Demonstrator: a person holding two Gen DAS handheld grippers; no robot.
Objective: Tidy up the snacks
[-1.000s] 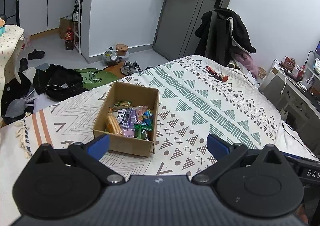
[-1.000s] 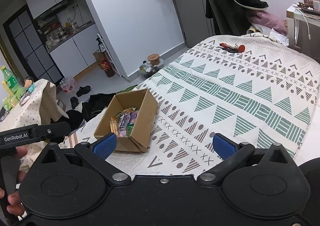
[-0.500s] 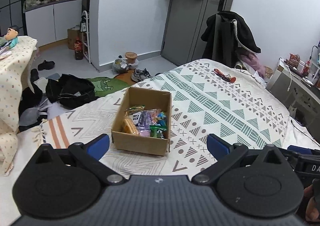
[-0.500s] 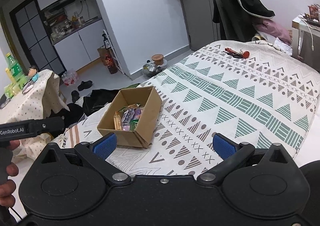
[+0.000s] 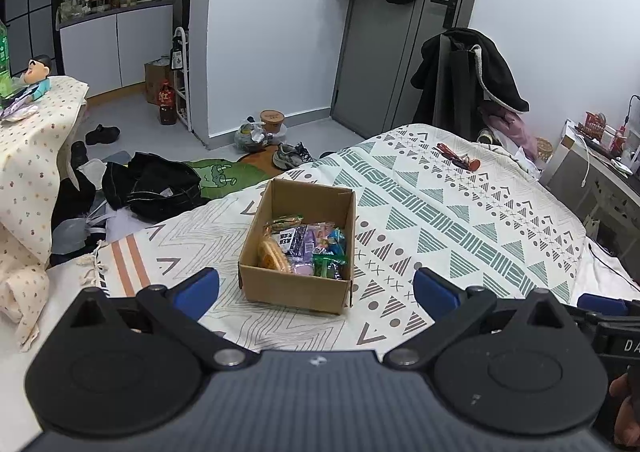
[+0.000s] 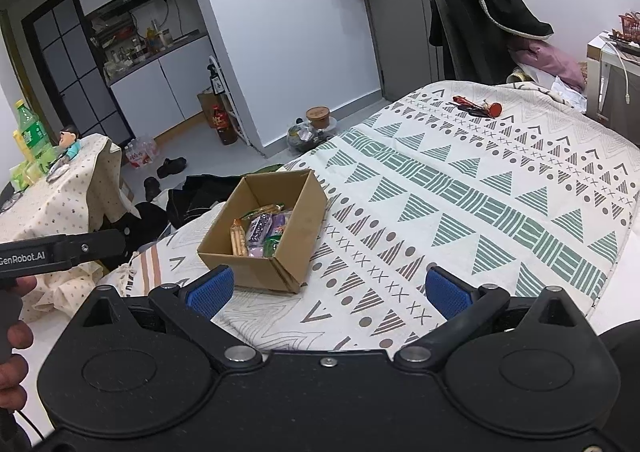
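Observation:
An open cardboard box sits on the patterned bedspread and holds several snack packets, orange, purple, black and green. It also shows in the right wrist view, with the packets inside. My left gripper is open and empty, held back from the box's near side. My right gripper is open and empty, to the right of the box and short of it.
A small red item lies at the far end of the bed. Dark clothes and shoes litter the floor to the left. A cloth-covered table stands at left. A desk stands at right.
Both grippers have drawn back and risen a little from the box, which now looks smaller and more centred. Both stay open. The box and snacks have not moved.

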